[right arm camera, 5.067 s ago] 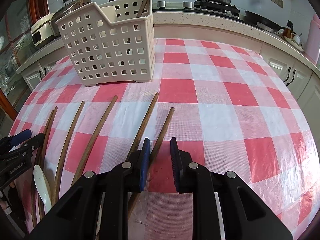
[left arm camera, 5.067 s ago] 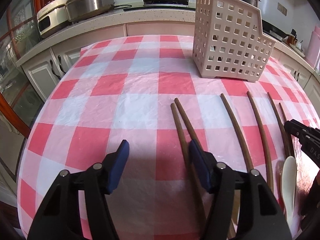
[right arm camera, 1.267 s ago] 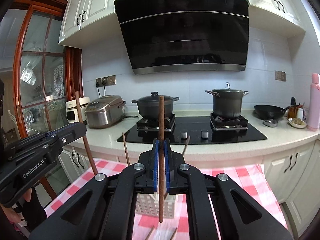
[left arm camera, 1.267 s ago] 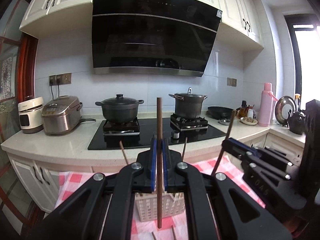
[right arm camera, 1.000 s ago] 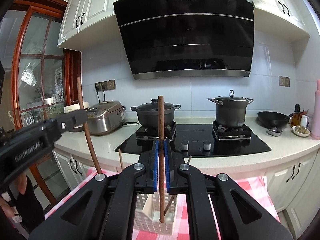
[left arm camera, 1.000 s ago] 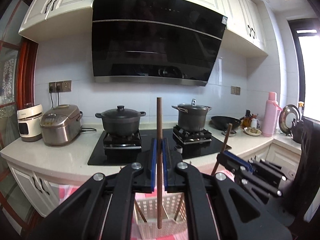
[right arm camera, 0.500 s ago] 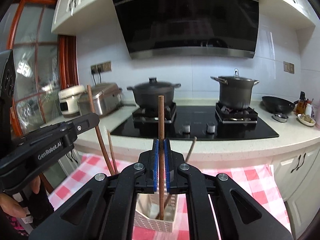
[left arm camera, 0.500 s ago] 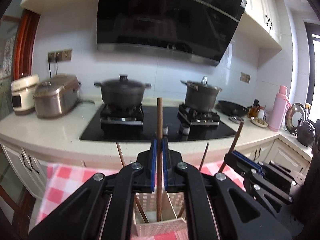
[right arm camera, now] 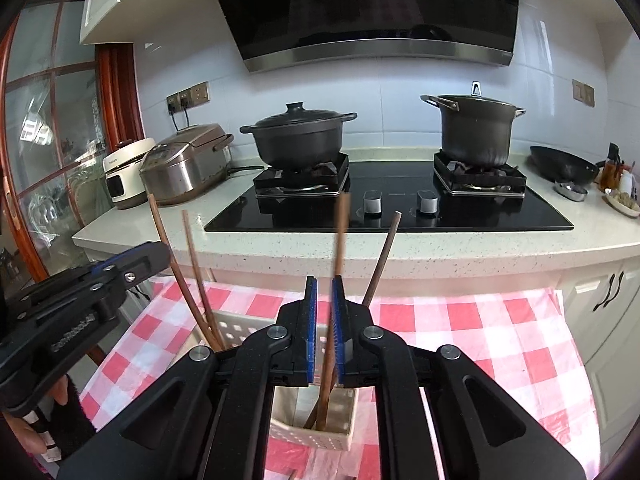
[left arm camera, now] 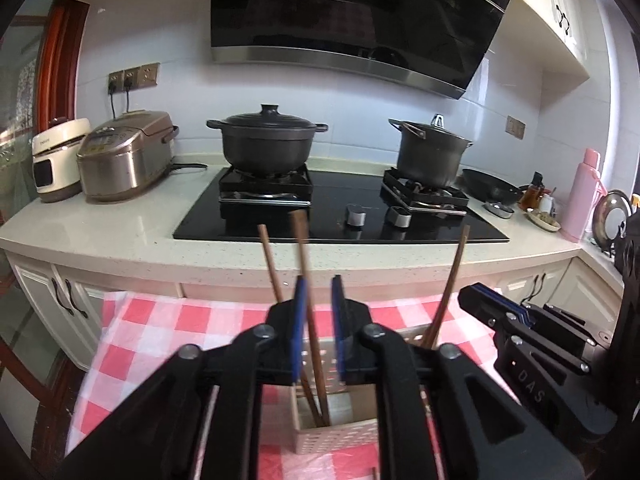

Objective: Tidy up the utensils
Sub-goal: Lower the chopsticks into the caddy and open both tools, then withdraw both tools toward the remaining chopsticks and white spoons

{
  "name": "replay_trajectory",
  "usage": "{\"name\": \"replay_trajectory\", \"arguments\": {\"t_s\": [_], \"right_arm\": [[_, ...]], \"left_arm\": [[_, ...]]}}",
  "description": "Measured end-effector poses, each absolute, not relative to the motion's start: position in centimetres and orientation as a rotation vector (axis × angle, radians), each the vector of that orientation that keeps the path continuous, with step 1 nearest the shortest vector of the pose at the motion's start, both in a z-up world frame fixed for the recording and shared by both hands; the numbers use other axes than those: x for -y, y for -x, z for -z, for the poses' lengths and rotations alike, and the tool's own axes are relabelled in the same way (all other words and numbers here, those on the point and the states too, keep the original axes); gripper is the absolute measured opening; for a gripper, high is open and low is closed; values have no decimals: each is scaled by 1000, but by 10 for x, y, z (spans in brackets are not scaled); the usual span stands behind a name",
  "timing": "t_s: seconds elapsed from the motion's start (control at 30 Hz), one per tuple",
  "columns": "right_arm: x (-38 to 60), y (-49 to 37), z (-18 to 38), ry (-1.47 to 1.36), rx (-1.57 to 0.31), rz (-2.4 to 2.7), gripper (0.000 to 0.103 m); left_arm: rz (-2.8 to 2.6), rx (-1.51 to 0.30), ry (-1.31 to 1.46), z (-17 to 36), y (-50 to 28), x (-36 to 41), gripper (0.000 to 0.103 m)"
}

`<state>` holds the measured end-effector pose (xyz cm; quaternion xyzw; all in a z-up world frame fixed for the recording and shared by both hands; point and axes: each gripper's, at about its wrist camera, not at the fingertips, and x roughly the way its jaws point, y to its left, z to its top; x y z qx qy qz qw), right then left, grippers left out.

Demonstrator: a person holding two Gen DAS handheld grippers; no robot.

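Two hand-held tools hover over a white perforated utensil basket point(left arm camera: 336, 430) standing on the red-and-white checked desk point(left arm camera: 160, 328), low in the centre of both views. The left tool point(left arm camera: 317, 328) has just been opening: its blue pads stand spread, and a wooden chopstick point(left arm camera: 310, 320) leans between them against the left pad, its lower end down in the basket beside another stick. The right tool point(right arm camera: 324, 330) has likewise just been opening; a narrow gap shows between its pads, with a second wooden chopstick point(right arm camera: 334, 312) tilted between them, its tip inside the same basket. Whether that stick touches a pad cannot be told. More sticks lean in the basket's other compartments. Behind, in the upper half of each frame, two dark pots point(left arm camera: 267, 142) sit on a black hob.
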<state>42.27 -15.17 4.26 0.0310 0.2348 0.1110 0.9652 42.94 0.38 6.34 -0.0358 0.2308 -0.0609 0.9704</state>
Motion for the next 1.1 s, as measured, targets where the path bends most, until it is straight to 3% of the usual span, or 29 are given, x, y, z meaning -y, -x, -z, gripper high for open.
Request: {"name": "replay_trajectory", "arguments": {"t_s": [0.07,0.1,0.13,0.27,0.4,0.6,0.77,0.83,1.1], "right_arm": [[153,-424,-42,-72,-476,-224,24],[154,-423,-42,-76,-473,-224,35],[156,-422,-42,-81,-469,-222,38],[161,-413,-42,-83,-465,-212,38],[169,-394,-40,-96,-453,-208,38],[175,-352,-30,-99,-436,-206,44],[176,-316,-16,-93,-437,-217,54],[175,-304,-11,-86,-441,-222,62],[167,-254,23,-60,-484,-236,65]], "left_arm": [[108,-457,77,-63,-427,-9,25],[99,-453,82,-63,-425,-12,32],[91,-447,88,-63,-423,-15,34],[53,-424,92,-63,-411,-25,46],[1,-384,77,-60,-388,-31,72],[-61,-333,23,-48,-343,-34,97],[-69,-341,-43,-30,-308,-28,98],[-59,-359,-51,-21,-296,-28,98],[-38,-428,-34,21,-248,-42,98]]}}
